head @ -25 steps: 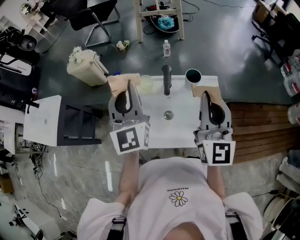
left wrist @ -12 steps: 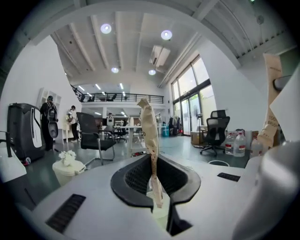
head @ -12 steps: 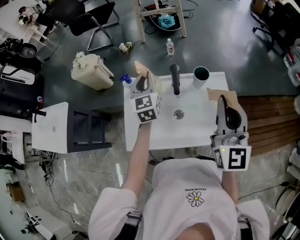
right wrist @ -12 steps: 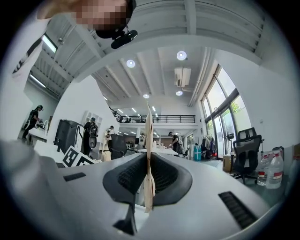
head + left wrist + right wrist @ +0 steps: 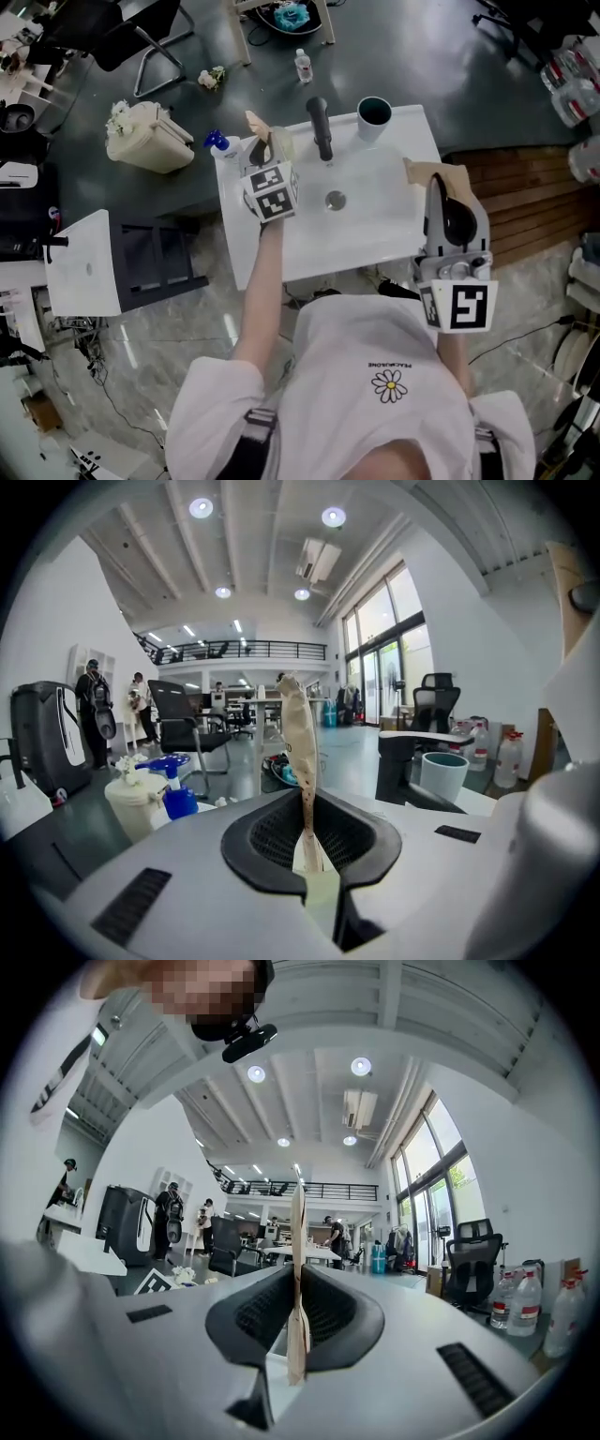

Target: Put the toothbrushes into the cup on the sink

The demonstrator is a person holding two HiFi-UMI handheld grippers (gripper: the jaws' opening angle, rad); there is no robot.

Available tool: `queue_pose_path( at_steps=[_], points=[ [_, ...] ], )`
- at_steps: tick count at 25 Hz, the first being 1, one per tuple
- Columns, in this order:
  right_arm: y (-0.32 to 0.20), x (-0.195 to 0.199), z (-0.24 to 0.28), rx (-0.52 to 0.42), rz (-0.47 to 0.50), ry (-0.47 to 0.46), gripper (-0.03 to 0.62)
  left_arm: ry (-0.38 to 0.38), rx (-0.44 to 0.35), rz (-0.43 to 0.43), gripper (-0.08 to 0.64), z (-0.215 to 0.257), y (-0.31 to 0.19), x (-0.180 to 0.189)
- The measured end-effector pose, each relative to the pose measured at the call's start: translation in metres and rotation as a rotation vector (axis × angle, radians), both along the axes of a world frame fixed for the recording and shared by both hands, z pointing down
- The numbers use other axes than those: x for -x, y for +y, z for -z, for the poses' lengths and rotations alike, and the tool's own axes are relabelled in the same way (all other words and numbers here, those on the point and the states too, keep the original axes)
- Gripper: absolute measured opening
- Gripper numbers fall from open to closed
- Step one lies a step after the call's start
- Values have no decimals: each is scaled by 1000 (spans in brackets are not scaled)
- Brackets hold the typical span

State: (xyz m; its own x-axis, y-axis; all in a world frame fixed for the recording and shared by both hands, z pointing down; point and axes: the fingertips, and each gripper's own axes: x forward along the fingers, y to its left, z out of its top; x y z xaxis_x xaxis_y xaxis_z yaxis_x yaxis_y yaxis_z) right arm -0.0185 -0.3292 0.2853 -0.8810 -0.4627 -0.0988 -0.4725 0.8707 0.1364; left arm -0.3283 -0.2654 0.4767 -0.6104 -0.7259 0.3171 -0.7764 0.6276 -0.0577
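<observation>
A dark teal cup (image 5: 373, 114) stands upright at the far right of the white sink top (image 5: 375, 234), beside the black faucet (image 5: 319, 127). The same cup (image 5: 442, 775) shows right of the jaws in the left gripper view. I cannot make out any toothbrush in these views. My left gripper (image 5: 260, 127) reaches over the sink's far left corner, its tan pads (image 5: 298, 726) pressed together with nothing between them. My right gripper (image 5: 424, 172) hangs over the sink's right edge, short of the cup, and is shut and empty too, as its own view (image 5: 298, 1196) shows.
The drain (image 5: 335, 199) sits mid-basin. A blue pump bottle (image 5: 217, 143) stands off the sink's far left corner, a cream bin (image 5: 141, 136) left of it. A white side table (image 5: 84, 267) and dark shelf (image 5: 159, 258) stand left; wooden flooring (image 5: 525, 202) lies right.
My left gripper has gone from the sink's near left forward to its far left corner. The right gripper has stayed back at the right edge. The head view has shifted.
</observation>
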Motion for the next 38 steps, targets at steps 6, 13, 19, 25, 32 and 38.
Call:
queue_pose_path(
  at_steps=[6, 13, 19, 25, 32, 38],
  points=[
    [-2, -6, -1, -7, -11, 18, 25, 20, 13, 7, 40, -17, -3, -3],
    [-2, -4, -3, 1, -5, 18, 25, 15, 12, 1, 41, -18, -7, -7],
    [-1, -3, -2, 4, 15, 17, 25, -11, -35, 1, 61, 4, -6, -13],
    [-1, -2, 1, 2, 29, 3, 25, -84, -44, -3, 66, 30, 2, -21],
    [-3, 1, 2, -2, 48, -5, 25, -126, -54, -13, 81, 51, 2, -24],
    [-1, 2, 4, -4, 54, -6, 25, -129, -67, -3, 95, 56, 4, -22]
  ],
)
